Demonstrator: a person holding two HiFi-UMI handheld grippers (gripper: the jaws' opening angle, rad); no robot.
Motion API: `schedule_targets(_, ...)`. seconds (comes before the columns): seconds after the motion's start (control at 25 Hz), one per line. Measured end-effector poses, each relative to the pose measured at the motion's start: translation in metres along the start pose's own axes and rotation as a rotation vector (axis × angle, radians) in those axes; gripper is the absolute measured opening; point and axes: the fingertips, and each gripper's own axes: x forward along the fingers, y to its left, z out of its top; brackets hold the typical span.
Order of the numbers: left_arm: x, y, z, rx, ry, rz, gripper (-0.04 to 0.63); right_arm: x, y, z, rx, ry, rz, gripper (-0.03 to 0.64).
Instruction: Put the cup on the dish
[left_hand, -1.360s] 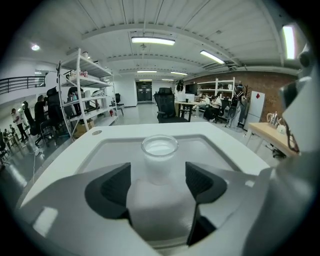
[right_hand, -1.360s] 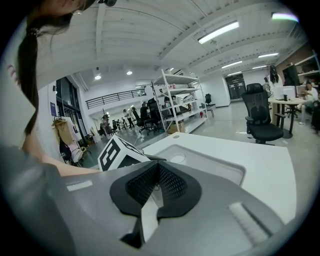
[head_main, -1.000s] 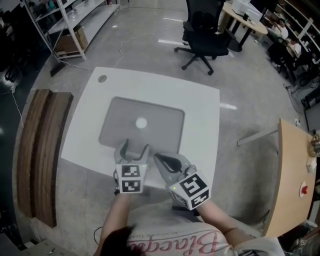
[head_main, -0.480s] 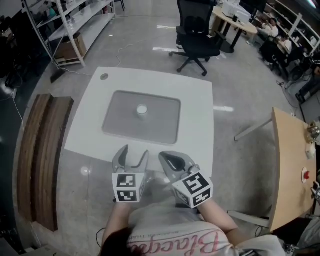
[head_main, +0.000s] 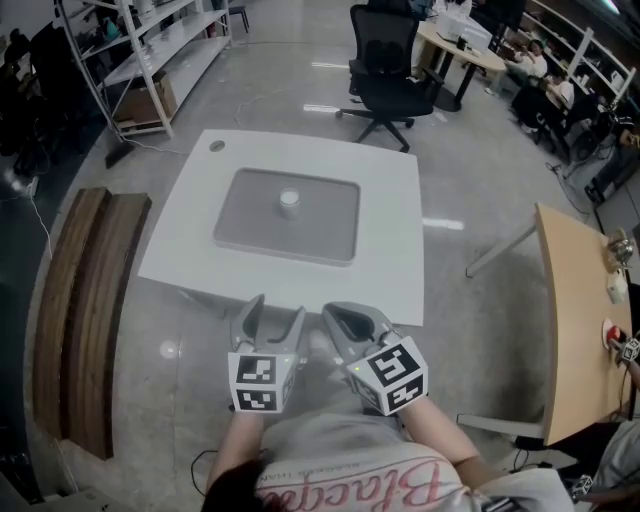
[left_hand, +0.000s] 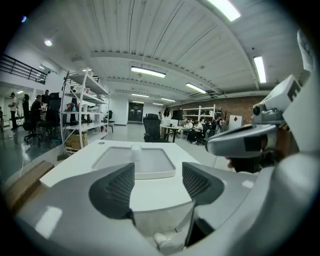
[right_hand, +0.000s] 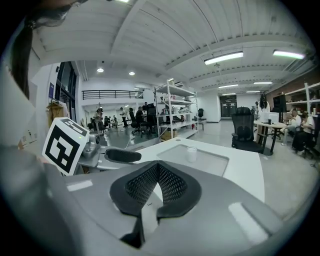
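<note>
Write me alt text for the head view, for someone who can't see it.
Seen from above, a small white cup stands on a grey dish on a white table. Close to the person's body, on the table's near side, the left gripper is open and empty and the right gripper is shut on nothing.

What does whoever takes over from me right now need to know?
Left gripper: jaws apart, nothing between them.
Right gripper: jaws together, holding nothing.
Both are held over the floor, short of the near edge of the table.
The cup stands upright on the dish, near its middle, with neither gripper touching it.
Done: the cup is on the dish.
Left: nothing of the placing, as far as I can see.
</note>
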Motion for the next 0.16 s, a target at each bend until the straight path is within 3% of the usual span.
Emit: schedule_targets(0.16,-0.0004,0.0000,0.0097,0.004,-0.022,0.001,0.296,0.0027,0.0008,0.0043,-0.014,-0.018,0.002,-0.001)
